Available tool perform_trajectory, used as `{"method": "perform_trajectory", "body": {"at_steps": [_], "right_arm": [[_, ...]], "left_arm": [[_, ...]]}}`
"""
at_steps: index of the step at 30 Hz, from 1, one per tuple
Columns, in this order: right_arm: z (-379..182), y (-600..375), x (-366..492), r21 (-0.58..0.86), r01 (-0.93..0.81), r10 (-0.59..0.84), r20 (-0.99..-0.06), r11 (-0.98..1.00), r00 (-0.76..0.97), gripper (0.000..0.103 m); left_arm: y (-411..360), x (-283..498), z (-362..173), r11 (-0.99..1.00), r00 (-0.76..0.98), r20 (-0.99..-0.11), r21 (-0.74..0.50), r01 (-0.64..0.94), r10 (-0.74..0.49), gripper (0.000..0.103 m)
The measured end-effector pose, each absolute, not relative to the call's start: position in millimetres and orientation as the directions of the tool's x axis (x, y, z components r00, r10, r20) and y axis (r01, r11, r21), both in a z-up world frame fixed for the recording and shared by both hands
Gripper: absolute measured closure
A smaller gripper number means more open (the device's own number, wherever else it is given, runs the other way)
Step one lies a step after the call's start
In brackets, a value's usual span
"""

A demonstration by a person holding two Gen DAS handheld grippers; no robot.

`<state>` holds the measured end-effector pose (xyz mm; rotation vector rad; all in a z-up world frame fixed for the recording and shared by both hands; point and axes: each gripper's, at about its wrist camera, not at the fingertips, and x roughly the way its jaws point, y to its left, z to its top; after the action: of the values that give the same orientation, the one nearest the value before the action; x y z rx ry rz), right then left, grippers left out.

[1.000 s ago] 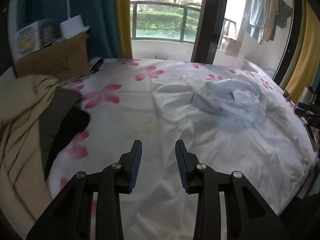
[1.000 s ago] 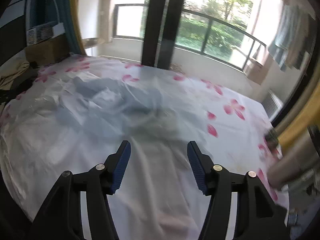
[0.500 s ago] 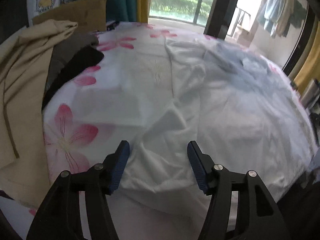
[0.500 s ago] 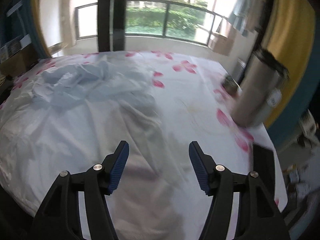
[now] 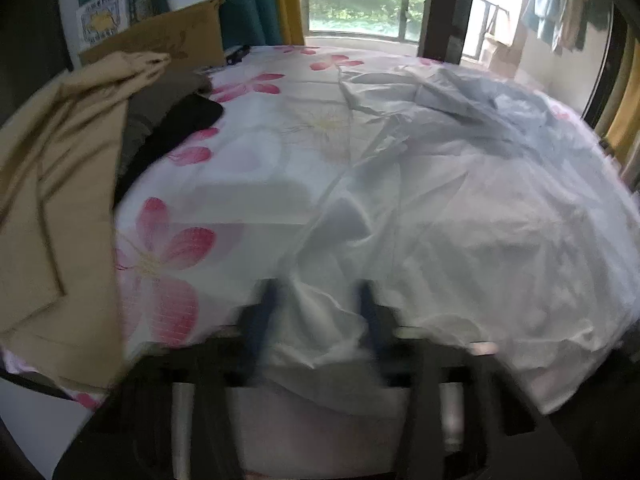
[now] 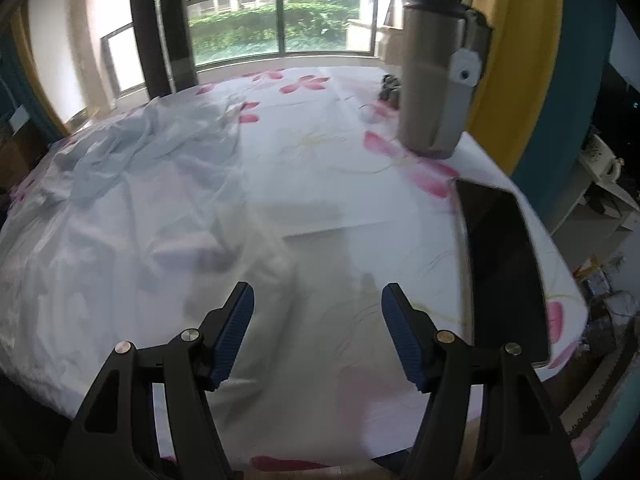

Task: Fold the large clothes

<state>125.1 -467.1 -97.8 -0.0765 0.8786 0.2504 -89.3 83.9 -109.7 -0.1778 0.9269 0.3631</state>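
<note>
A large white garment (image 5: 460, 220) lies crumpled over the floral sheet (image 5: 248, 168); a light blue garment (image 5: 480, 108) rests on its far part. My left gripper (image 5: 318, 308) is blurred at the garment's near left corner. Its jaws are closing, with a raised fold of the white cloth between them that touches both pads. In the right wrist view the white garment (image 6: 120, 220) fills the left half. My right gripper (image 6: 316, 320) hovers above its right edge near the front. Its jaws are opening and nothing is between them.
Tan clothing (image 5: 52, 184) and dark clothing (image 5: 172, 128) are piled at the left, with a cardboard box (image 5: 160, 40) behind. At the right stand a steel tumbler (image 6: 434, 80) and a dark flat tablet (image 6: 504, 264) near the edge. Windows lie beyond.
The left gripper dropped to the garment's near corner, opened wide, then closed around a fold. The right gripper swung right along the front edge, bringing the tumbler and tablet into view.
</note>
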Motion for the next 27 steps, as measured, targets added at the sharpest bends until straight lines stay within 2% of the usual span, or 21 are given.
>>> {"method": "perform_trajectory", "body": {"at_steps": [1, 7, 10, 12, 15, 18, 20, 22, 24, 26, 27], "right_arm": [[-99.7, -465.8, 124.7, 0.042, -0.257, 0.195, -0.770, 0.966, 0.607, 0.036], [-111.1, -452.8, 124.9, 0.074, -0.318, 0.253, -0.781, 0.945, 0.570, 0.036], [-106.5, -447.2, 120.2, 0.148, -0.375, 0.342, -0.778, 0.915, 0.527, 0.036], [-101.1, -444.1, 116.0, 0.142, -0.405, 0.358, -0.770, 0.903, 0.528, 0.036], [-97.1, -451.2, 119.8, 0.123, -0.376, 0.329, -0.766, 0.918, 0.552, 0.036], [-102.4, -454.9, 123.4, 0.165, -0.363, 0.348, -0.774, 0.917, 0.528, 0.036], [-107.1, -446.1, 118.5, 0.182, -0.406, 0.384, -0.778, 0.896, 0.498, 0.036], [-109.5, -433.9, 112.0, 0.146, -0.452, 0.385, -0.777, 0.880, 0.498, 0.036], [-111.5, -423.8, 104.7, 0.110, -0.476, 0.374, -0.777, 0.873, 0.507, 0.036], [-112.4, -412.6, 95.0, 0.064, -0.507, 0.357, -0.785, 0.860, 0.507, 0.037], [-112.4, -407.1, 90.3, 0.041, -0.529, 0.350, -0.791, 0.848, 0.501, 0.041]], "left_arm": [[86.2, -90.2, -109.1, 0.930, 0.551, -0.810, -0.020, -0.367, 0.200, 0.097], [98.7, -96.0, -98.0, 0.920, 0.578, -0.782, -0.012, -0.391, 0.234, 0.097], [109.3, -96.2, -89.2, 0.915, 0.587, -0.766, 0.006, -0.403, 0.263, 0.097], [117.3, -94.5, -85.0, 0.911, 0.592, -0.757, 0.011, -0.411, 0.277, 0.097], [125.4, -92.3, -82.3, 0.912, 0.604, -0.757, -0.025, -0.410, 0.251, 0.097], [122.9, -86.6, -95.0, 0.925, 0.565, -0.801, -0.038, -0.378, 0.198, 0.097], [120.6, -86.1, -106.3, 0.927, 0.539, -0.825, -0.051, -0.371, 0.171, 0.089], [115.8, -89.5, -107.9, 0.930, 0.550, -0.817, -0.049, -0.365, 0.173, 0.075], [111.7, -91.9, -108.9, 0.933, 0.558, -0.813, -0.053, -0.356, 0.166, 0.068], [105.2, -93.0, -110.5, 0.933, 0.559, -0.806, -0.025, -0.360, 0.194, 0.067], [102.5, -93.2, -111.4, 0.934, 0.558, -0.803, -0.004, -0.357, 0.210, 0.067]]}}
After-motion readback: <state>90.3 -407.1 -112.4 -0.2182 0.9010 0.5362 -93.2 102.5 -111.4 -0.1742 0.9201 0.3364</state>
